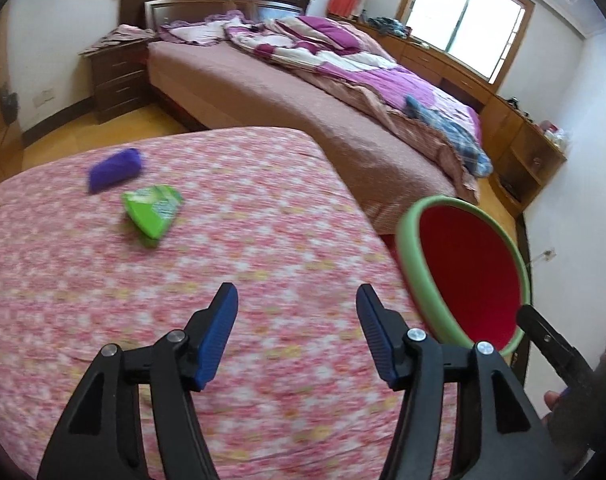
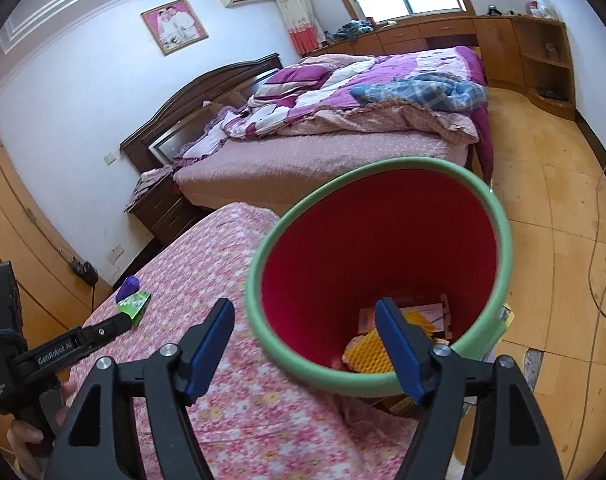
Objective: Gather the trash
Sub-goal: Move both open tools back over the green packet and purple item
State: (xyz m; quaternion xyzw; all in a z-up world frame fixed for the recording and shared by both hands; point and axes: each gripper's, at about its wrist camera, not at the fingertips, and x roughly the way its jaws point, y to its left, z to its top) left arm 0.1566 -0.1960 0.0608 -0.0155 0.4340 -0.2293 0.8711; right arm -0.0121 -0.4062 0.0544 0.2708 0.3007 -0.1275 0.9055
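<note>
Both grippers are empty, jaws apart: left gripper (image 1: 297, 304), right gripper (image 2: 305, 316) over the bin (image 2: 479, 196) off the counter's (image 1: 263, 208) right edge. Green packet (image 1: 153, 210) and purple wad (image 1: 115, 168) sit near the far-left corner; a sloppy grab could knock them off.

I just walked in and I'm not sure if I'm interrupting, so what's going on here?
A person is clearing trash off a pink flowered cover with a handheld gripper in each hand. The red bin with a green rim stands beside it and already holds a yellow foam net and an orange box. Both the left gripper and right gripper are open and empty. A green packet and a purple bundle still lie on the cover.
</note>
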